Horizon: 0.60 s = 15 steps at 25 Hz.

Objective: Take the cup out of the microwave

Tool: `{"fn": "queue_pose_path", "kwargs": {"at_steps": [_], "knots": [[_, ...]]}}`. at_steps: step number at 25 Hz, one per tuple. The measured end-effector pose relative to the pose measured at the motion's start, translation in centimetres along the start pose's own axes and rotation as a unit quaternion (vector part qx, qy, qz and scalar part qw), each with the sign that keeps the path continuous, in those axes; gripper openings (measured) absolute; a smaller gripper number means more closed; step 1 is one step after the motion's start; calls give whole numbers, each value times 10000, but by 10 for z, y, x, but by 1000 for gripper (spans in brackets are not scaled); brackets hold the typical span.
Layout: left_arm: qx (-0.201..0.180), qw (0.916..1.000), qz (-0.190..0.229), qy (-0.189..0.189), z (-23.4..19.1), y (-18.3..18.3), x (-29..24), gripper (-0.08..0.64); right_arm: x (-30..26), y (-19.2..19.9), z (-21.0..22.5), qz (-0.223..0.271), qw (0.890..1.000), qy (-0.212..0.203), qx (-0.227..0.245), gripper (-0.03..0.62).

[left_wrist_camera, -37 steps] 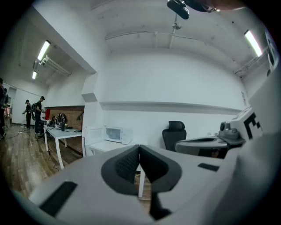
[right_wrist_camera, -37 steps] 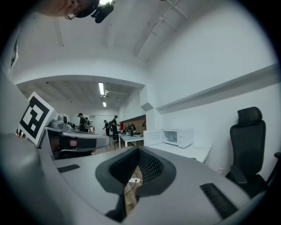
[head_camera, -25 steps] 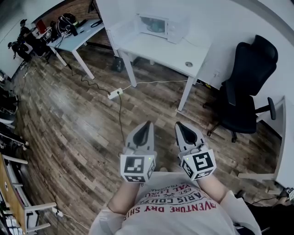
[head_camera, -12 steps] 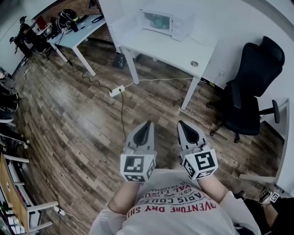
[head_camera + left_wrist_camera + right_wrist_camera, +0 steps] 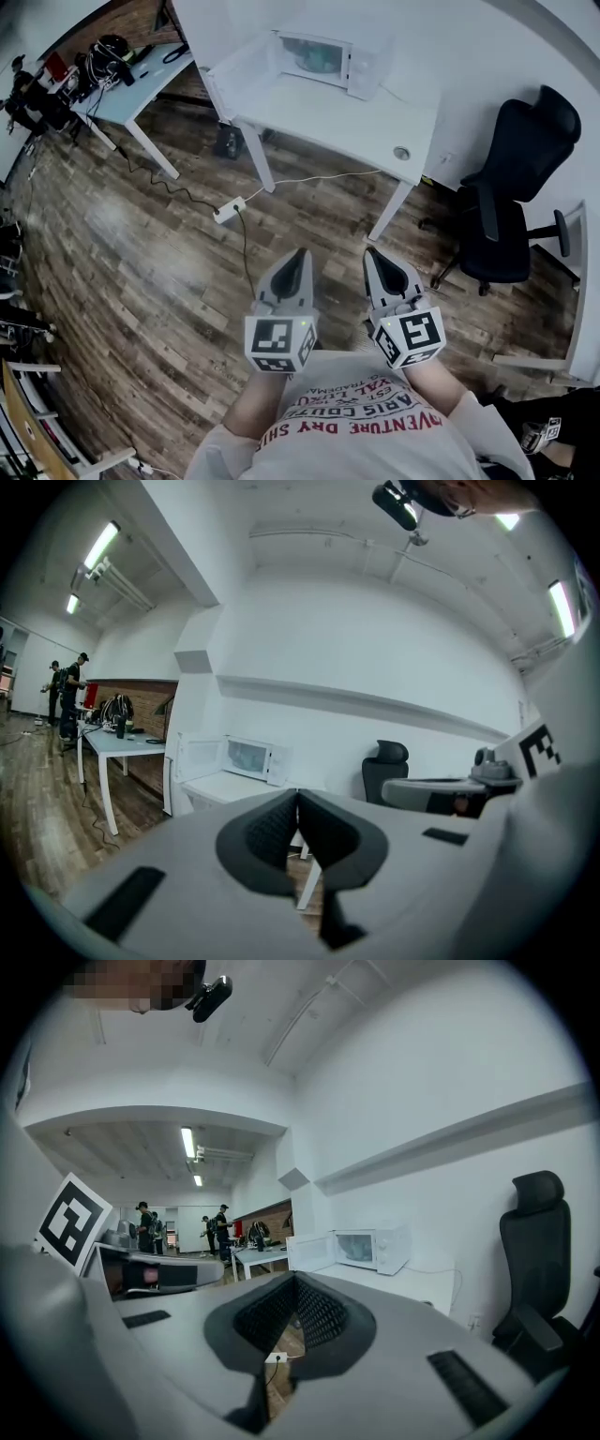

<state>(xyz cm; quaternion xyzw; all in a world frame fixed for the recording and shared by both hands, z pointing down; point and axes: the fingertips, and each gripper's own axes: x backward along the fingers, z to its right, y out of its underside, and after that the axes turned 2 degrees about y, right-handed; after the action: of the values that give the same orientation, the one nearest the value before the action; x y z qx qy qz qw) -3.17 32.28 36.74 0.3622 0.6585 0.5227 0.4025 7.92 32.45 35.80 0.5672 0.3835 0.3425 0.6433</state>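
A white microwave (image 5: 328, 54) stands at the back of a white table (image 5: 356, 117), far ahead of me, with its door (image 5: 239, 66) swung open to the left. Something pale green shows dimly inside the cavity; I cannot tell if it is the cup. My left gripper (image 5: 299, 254) and right gripper (image 5: 371, 253) are side by side in front of my chest, above the wooden floor. Both point towards the table, shut with nothing in them. The microwave (image 5: 249, 757) shows small past the left gripper (image 5: 297, 794), and the microwave (image 5: 371, 1248) also lies beyond the right gripper (image 5: 296, 1279).
A black office chair (image 5: 511, 187) stands right of the table. A power strip (image 5: 225, 208) with cables lies on the floor before the table's left legs. A second table (image 5: 131, 80) with gear is at the upper left, with people (image 5: 146, 1227) further back. A small round object (image 5: 402, 152) lies near the table's front right corner.
I have moved towards the white table: it and the microwave look closer and larger. Both grippers keep their place before my chest and stay shut.
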Motion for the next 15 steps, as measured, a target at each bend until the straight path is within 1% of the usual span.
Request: {"fn": "queue_pose_path", "kwargs": {"at_steps": [3,9,12,15], "knots": [[-5,9999,-6,139,-39,-15,-24,8,-45,-7,-7,-42,9999,124,-8,5],[-25,9995,-22,300,-118,-42,-61,8,-126,-22,-25,-43,9995,320,-11,5],[-10,9995,-38,327,-149,-49,-74,8,-157,-29,-35,-60,9994,338,42,5],[81,9994,-51,328,-172,-51,-87,8,-182,-30,-40,-130,9992,341,136,5]]}}
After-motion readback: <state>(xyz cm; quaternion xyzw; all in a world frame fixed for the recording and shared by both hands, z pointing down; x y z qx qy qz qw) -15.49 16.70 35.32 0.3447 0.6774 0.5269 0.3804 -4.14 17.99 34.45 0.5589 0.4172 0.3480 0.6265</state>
